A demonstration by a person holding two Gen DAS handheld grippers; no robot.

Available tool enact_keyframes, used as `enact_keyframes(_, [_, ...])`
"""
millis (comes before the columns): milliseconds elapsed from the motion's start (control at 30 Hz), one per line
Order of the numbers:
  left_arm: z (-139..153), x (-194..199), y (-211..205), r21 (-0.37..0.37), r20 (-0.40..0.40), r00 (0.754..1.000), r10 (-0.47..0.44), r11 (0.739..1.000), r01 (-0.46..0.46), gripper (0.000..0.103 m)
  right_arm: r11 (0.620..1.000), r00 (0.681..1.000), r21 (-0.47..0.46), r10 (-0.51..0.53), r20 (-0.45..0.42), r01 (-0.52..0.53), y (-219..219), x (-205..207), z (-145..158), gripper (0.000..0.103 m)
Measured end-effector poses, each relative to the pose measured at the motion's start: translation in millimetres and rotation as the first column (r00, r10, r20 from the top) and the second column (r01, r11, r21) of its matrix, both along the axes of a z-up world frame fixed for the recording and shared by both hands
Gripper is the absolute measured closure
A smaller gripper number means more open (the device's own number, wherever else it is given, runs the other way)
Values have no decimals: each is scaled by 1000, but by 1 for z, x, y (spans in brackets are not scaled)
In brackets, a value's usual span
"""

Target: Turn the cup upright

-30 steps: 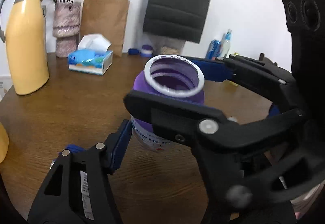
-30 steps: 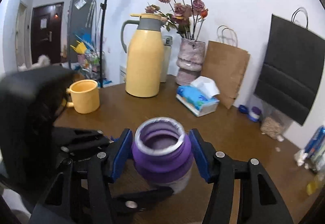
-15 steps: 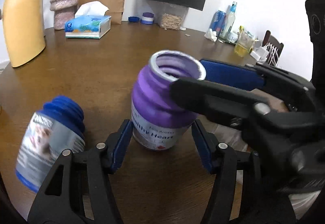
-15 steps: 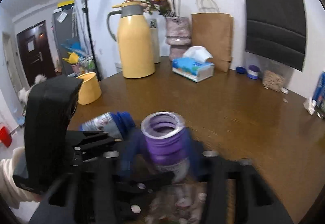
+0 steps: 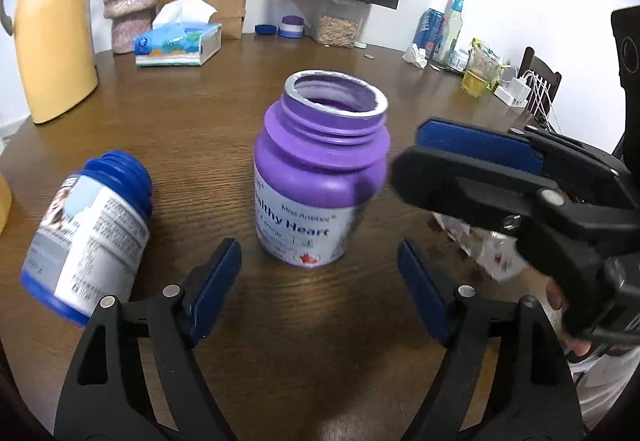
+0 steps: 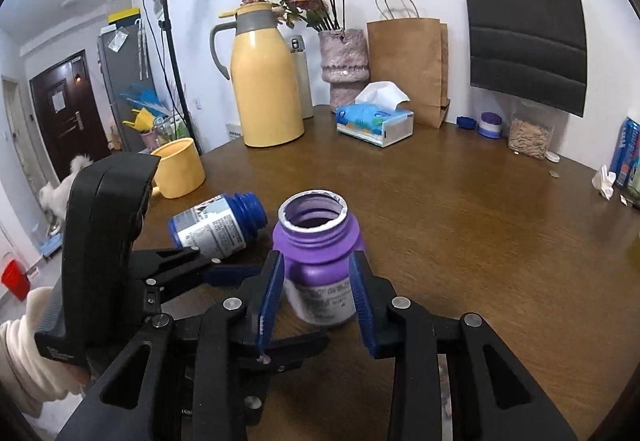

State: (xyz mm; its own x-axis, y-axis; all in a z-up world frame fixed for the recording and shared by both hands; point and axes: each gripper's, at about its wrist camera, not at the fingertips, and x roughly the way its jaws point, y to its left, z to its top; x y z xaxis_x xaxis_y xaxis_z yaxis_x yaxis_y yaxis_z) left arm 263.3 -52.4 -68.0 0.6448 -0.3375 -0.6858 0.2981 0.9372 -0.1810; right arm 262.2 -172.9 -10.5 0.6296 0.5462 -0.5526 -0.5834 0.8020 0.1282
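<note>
The cup is an open purple jar with a white label, standing upright on the brown table, mouth up. My left gripper is open, its blue pads wide apart just short of the jar's base. My right gripper comes in from the jar's right side. Its fingers stand apart with the tips at the jar's edge, and in the left wrist view a gap shows between the far pad and the jar. A blue jar lies on its side to the left.
A yellow mug sits at the left table edge. At the back stand a yellow thermos, a flower vase, a tissue box and paper bags. Drinks and clutter crowd the far right. A hand holds the right gripper.
The purple jar, held up in my right gripper a second ago, now stands on the table. The right fingers have drawn back to its edge, and the left gripper has backed away.
</note>
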Motion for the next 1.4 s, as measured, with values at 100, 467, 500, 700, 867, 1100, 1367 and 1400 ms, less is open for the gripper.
enact_keyframes(100, [13,-19,6,-15,41,999,-6,1000,6,23,999,999,27,-26,21,26,-18,-15,11,52])
enact_keyframes(467, [54,-120,26,36,294,940,175,980,-193,0,952,952,36,-305,31,304,-96,-107,16,26])
enact_keyframes(500, [54,-127,25,47,300,936,185,977,-208,0,948,948,33,-317,22,316,-98,-115,14,25])
enact_keyframes(700, [63,-169,30,42,361,906,220,967,-251,0,946,943,2,-324,79,325,-90,-170,15,25])
enact_keyframes(867, [66,-200,31,85,451,864,223,953,-291,0,953,944,20,-303,130,303,-82,-196,18,25])
enact_keyframes(1100, [54,-238,30,19,478,851,217,966,-257,0,939,934,81,-340,110,333,-77,-223,5,20])
enact_keyframes(1367, [52,-259,19,3,483,838,253,957,-290,0,935,922,70,-355,152,348,-64,-248,4,20])
enact_keyframes(1400, [53,-259,19,2,482,839,253,957,-290,0,936,922,69,-352,163,346,-63,-250,5,20])
